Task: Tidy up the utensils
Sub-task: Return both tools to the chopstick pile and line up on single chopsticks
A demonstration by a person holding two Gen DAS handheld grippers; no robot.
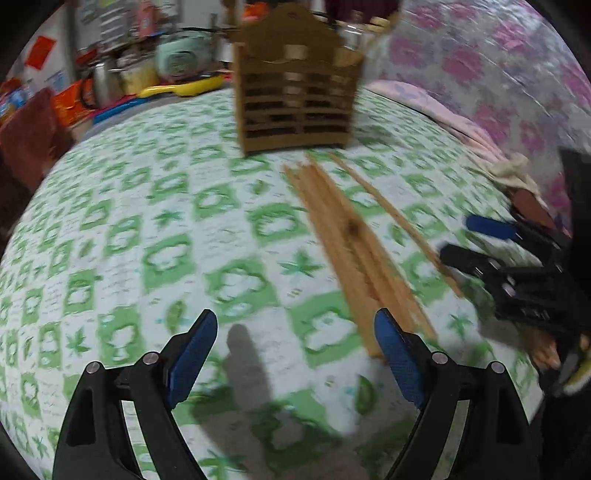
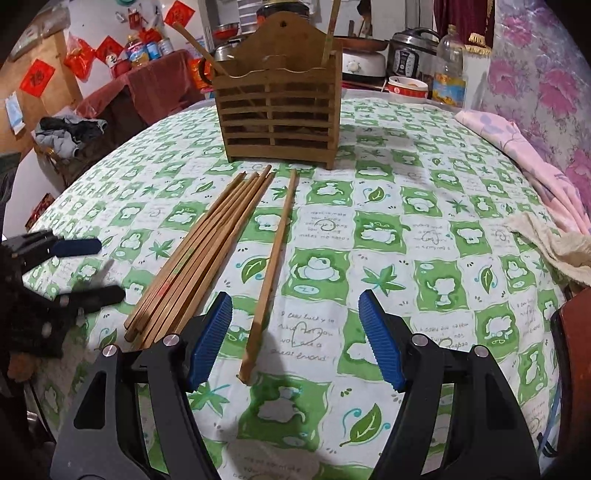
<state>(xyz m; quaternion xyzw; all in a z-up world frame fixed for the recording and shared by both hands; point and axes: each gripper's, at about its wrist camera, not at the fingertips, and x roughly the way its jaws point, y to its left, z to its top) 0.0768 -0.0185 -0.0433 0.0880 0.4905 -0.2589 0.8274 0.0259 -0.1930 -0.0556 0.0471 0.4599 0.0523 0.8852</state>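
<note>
Both claws are spread wide and hold nothing. The left claw [image 1: 295,354] hangs above the green and white cloth of the tabletop [image 1: 147,240], and its right pad sits just over the near end of the bundle of chopsticks [image 1: 354,251]; this view is blurred. The right claw [image 2: 295,339] hangs above the near end of the single chopstick [image 2: 271,266], which lies a little apart, to the right of the bundle [image 2: 195,254]. All these sticks lie flat and point toward the wooden holder [image 2: 279,107], which stands upright farther back on the cloth. Two chopsticks [image 2: 330,33] already stand tilted inside the holder.
</note>
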